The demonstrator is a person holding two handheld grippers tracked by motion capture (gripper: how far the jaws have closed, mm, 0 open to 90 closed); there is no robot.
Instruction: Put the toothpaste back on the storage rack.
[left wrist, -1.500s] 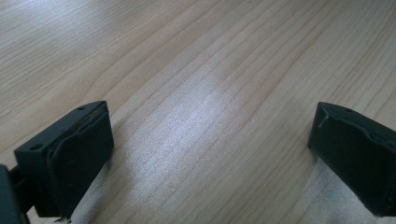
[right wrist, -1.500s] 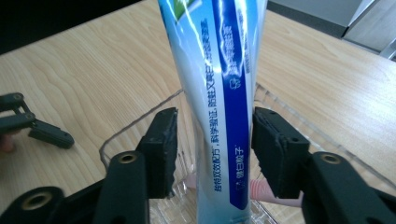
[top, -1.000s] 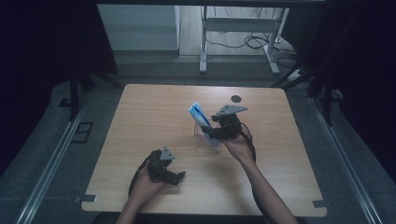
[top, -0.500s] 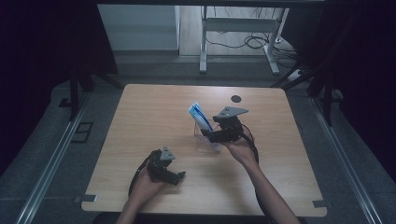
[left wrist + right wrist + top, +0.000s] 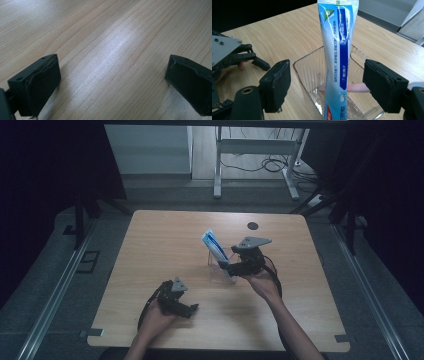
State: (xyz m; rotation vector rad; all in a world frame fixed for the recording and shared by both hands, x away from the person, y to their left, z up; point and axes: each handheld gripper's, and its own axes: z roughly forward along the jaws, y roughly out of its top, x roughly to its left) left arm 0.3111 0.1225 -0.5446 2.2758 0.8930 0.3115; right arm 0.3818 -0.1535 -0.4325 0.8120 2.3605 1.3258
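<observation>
Wooden table [image 5: 150, 240], left gripper [image 5: 190, 308] is sitting down around 7 o'clock, jaws spread wide over bare wood. Over at centre, the toothpaste tube [image 5: 215, 249] is standing in a clear plastic box [image 5: 220, 270]. Right gripper [image 5: 225, 266] at 4 o'clock of it has just been opening, pads off the tube.

The high view looks forward and down on the whole worktop [image 5: 165, 235]. The right gripper view sits close before the clear box [image 5: 312, 72], facing it; the high view shares that box [image 5: 218, 270]. The left gripper view skims bare worktop near that box.
</observation>
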